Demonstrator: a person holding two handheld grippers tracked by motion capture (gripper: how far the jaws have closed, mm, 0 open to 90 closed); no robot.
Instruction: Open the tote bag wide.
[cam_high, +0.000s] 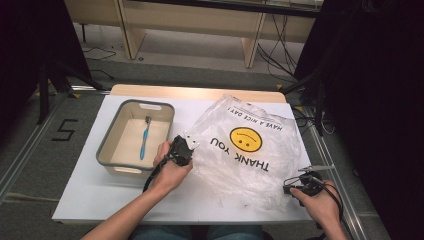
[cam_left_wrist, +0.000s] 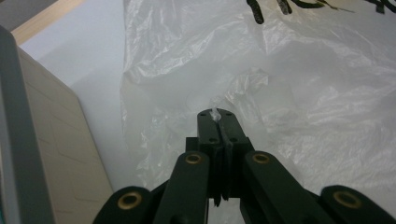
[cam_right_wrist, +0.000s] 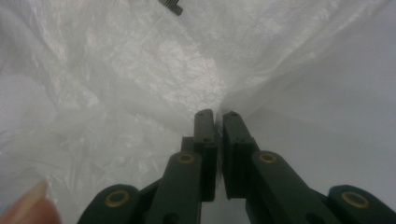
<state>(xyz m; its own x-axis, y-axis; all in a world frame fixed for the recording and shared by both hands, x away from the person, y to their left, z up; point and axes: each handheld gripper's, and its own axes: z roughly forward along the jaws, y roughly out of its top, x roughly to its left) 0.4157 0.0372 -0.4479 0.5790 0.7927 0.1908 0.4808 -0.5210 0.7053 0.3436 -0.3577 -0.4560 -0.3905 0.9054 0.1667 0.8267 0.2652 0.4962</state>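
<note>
A clear plastic bag (cam_high: 240, 150) printed with a yellow smiley and "THANK YOU" lies flat on the white table (cam_high: 90, 195). My left gripper (cam_high: 189, 145) sits at the bag's left edge, beside the bin. In the left gripper view that gripper (cam_left_wrist: 215, 114) is shut, with a fold of the bag's film (cam_left_wrist: 303, 93) pinched at its tips. My right gripper (cam_high: 292, 186) rests at the bag's near right corner. In the right gripper view its jaws (cam_right_wrist: 218, 116) stand almost together, and the bag's edge (cam_right_wrist: 116, 70) runs into the thin gap between them.
A grey-rimmed bin (cam_high: 109, 132) stands on the table's left half with a blue toothbrush (cam_high: 145, 137) lying inside; its wall (cam_left_wrist: 46, 140) rises close to the left gripper. Bare white table (cam_right_wrist: 336, 93) lies right of the bag. A fingertip (cam_right_wrist: 28, 205) shows at the lower left.
</note>
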